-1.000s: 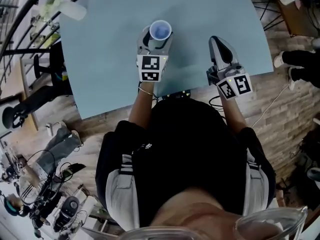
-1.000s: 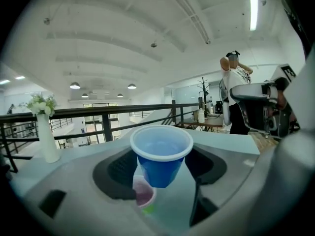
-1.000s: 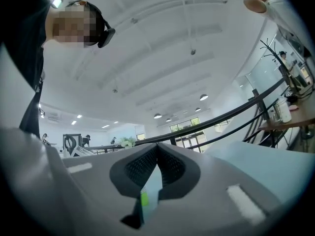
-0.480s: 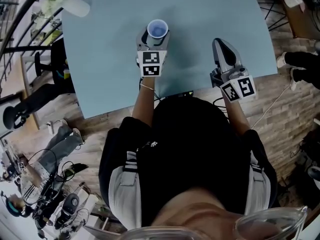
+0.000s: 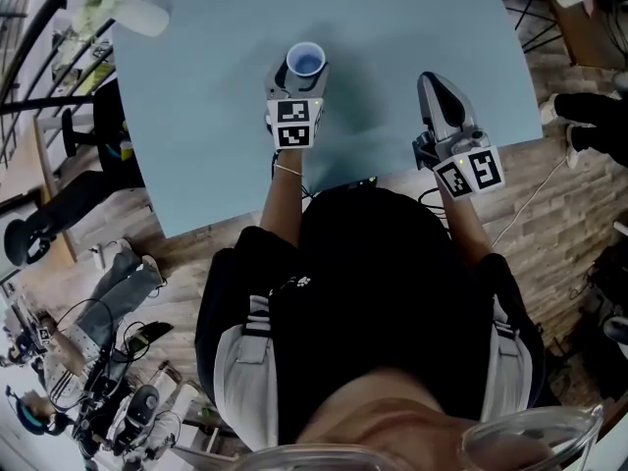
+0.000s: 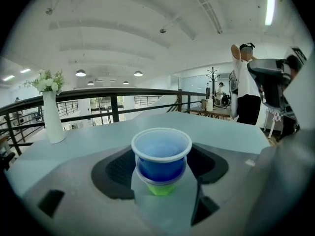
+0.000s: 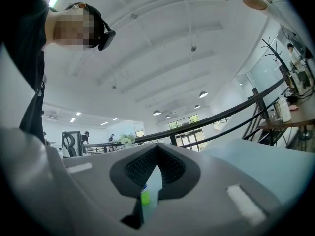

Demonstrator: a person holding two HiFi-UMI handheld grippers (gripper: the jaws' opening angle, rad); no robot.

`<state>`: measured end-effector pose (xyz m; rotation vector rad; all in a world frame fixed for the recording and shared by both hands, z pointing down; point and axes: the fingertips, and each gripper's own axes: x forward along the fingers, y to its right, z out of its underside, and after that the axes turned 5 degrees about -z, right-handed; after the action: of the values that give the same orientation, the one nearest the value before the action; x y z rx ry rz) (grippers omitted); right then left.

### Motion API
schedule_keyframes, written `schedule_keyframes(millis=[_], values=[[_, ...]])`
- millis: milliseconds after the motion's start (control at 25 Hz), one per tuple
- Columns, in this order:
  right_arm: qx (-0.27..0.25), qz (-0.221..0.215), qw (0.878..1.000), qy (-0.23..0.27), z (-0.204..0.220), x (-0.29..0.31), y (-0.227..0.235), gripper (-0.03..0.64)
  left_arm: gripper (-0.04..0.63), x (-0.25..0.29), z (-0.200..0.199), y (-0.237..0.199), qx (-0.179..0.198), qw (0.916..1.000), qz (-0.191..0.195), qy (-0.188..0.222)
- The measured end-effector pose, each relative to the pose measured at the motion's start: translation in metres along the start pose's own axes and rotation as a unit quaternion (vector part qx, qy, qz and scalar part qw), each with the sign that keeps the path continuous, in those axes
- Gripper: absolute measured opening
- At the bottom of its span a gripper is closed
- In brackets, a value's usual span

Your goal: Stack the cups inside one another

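A blue cup nested in a clear-rimmed cup and a green one makes the cup stack [image 5: 305, 60] [image 6: 161, 156], upright on the pale blue table [image 5: 216, 116]. My left gripper [image 5: 302, 69] [image 6: 161, 181] reaches round it from the near side. Its jaws are opening with the stack between them, and the dark pads [image 6: 115, 168] stand just off the stack's sides. My right gripper [image 5: 435, 88] [image 7: 157, 154] hovers level over the table's right part, jaws shut to a point. A small green bit [image 7: 145, 196] shows in the slit below its pads; I cannot tell what it is.
A white vase of flowers [image 5: 132, 13] [image 6: 51, 119] stands at the table's far left corner. A black railing [image 6: 113, 95] runs behind the table. A person [image 6: 246, 90] stands beyond on the right. Chairs and gear [image 5: 88, 381] crowd the floor at left.
My left gripper has carried the cup stack a little farther from me and lower, down to the table. The right gripper has stayed where it was.
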<state>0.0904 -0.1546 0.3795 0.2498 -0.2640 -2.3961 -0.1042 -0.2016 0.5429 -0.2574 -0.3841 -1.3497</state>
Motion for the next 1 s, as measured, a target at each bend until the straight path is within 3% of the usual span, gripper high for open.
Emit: schedule_keyframes(millis=[440, 720, 880, 1000], values=[[-0.004, 0.000, 1.000, 0.001, -0.004, -0.003, -0.003, 0.002, 0.374, 0.002, 0.008, 0.003, -0.026, 0.9996, 0.005, -0.009], [-0.006, -0.006, 1.000, 0.001, -0.005, -0.005, -0.004, 0.002, 0.376, -0.020, -0.011, 0.000, -0.028, 0.9990, -0.009, 0.034], [-0.004, -0.017, 1.000, 0.003, -0.004, -0.002, -0.004, 0.002, 0.313, -0.053, -0.038, -0.003, -0.038, 0.9957, -0.020, 0.082], [-0.003, -0.030, 1.000, 0.004, -0.002, 0.002, -0.006, 0.002, 0.192, -0.082, -0.054, -0.006, -0.031, 0.9928, -0.035, 0.111]])
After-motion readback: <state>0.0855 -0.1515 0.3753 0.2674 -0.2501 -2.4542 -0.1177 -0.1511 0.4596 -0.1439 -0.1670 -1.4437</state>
